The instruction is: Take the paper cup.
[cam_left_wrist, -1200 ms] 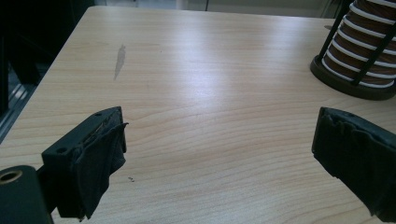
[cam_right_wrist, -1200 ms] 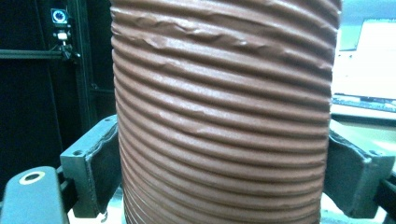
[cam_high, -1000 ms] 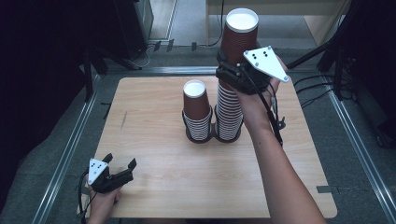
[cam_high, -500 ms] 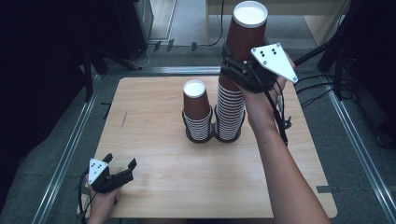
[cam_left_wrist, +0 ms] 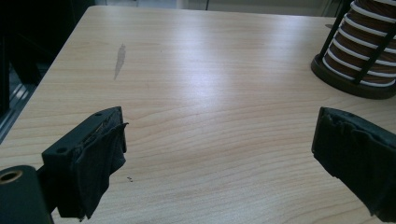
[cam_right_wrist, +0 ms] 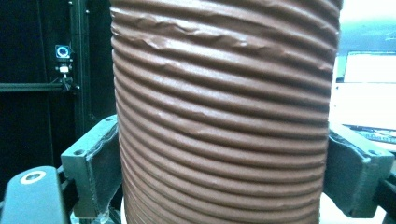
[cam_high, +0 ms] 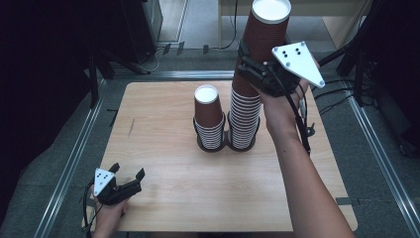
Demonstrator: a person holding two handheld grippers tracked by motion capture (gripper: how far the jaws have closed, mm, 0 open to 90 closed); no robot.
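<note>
1. the left gripper (cam_high: 130, 182) sits low at the near left corner of the counter (cam_high: 163, 124), held in the person's left hand (cam_high: 106, 215).
2. its jaws stand wide open with nothing between them; in the left gripper view just bare wood lies in the gap, and neither pad touches anything.
3. ahead of those jaws and off past the right one, well apart, stands a black wire holder (cam_left_wrist: 348, 84) with striped cups in it.
4. in the high view the short stack of cups (cam_high: 209, 119) stands at the middle of the counter, a brown cup with a white inside on top.
5. just beside it, touching at the base, the tall stack (cam_high: 244, 119) rises in its own ring of the holder.
6. the right gripper (cam_high: 252, 69) is clamped on a ribbed brown cup (cam_right_wrist: 224, 121) above that tall stack; the jaws press on its left and right sides, held fairly narrow.
7. the cup's wall shows small dents near its upper ribs, above the jaws.
8. whether the cup's bottom is clear of the stack below cannot be told.
</note>
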